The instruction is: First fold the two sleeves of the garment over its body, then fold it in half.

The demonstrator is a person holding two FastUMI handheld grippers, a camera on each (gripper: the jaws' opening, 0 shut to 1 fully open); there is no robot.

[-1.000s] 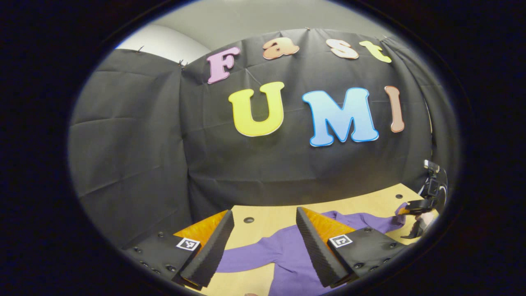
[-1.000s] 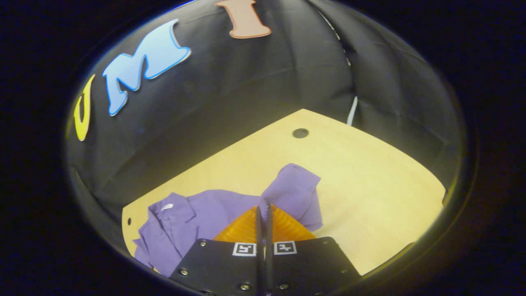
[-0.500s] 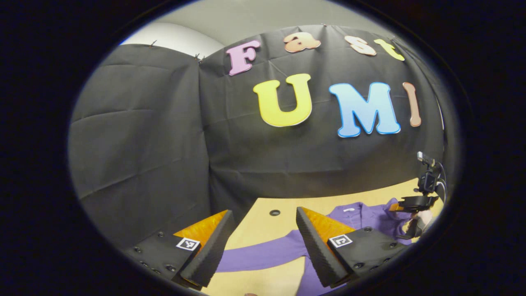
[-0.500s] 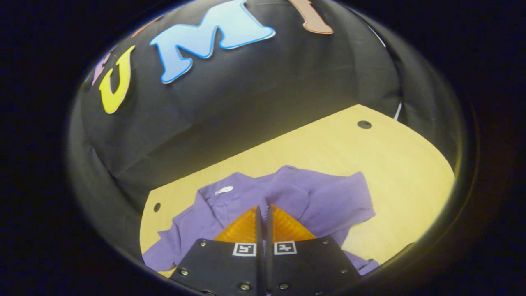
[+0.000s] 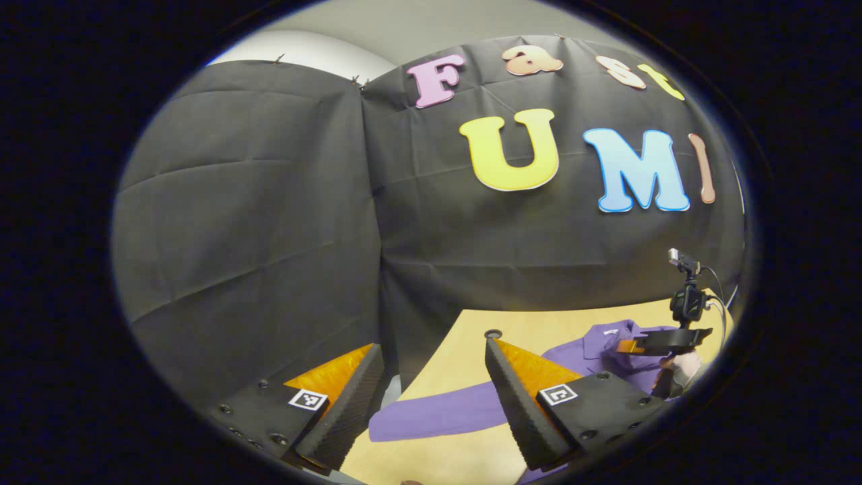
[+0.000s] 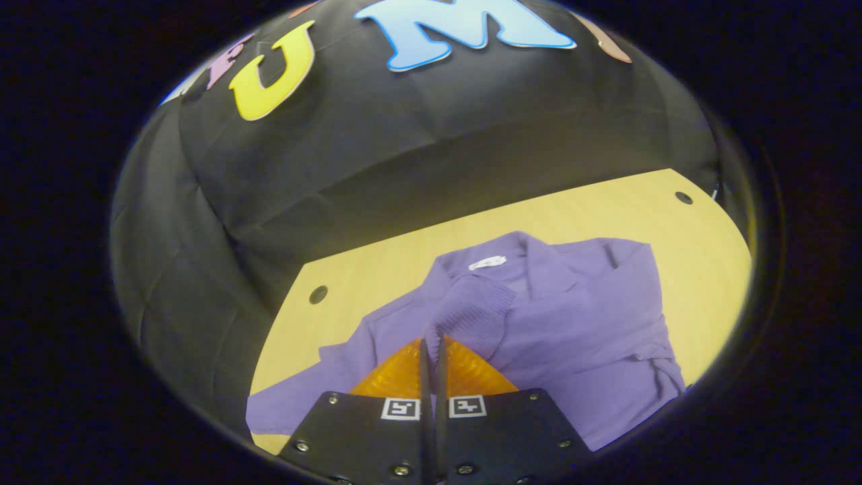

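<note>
A purple long-sleeved garment (image 6: 572, 337) lies on the wooden table (image 6: 377, 269), collar and white label toward the wall. My right gripper (image 6: 433, 341) is shut on the ribbed cuff (image 6: 475, 310) of one sleeve and holds it over the garment's chest. The other sleeve (image 6: 303, 401) stretches flat to the left. In the left gripper view that sleeve (image 5: 438, 414) lies between and just beyond the fingers of my left gripper (image 5: 432, 347), which is open and above the table's left edge. The right gripper (image 5: 663, 339) appears far right there, held by a hand (image 5: 681, 367).
Black cloth walls close off the table at the back and left. Round holes (image 6: 318, 294) sit in the tabletop near its corners (image 6: 683, 197). Bare wood (image 5: 539, 323) runs between the garment and the back wall. A cable (image 5: 715, 286) trails from the right gripper.
My right gripper has carried the cuff from the table's right side over the garment's body. The left gripper has swung left, so the flat sleeve's end now lies between its fingers.
</note>
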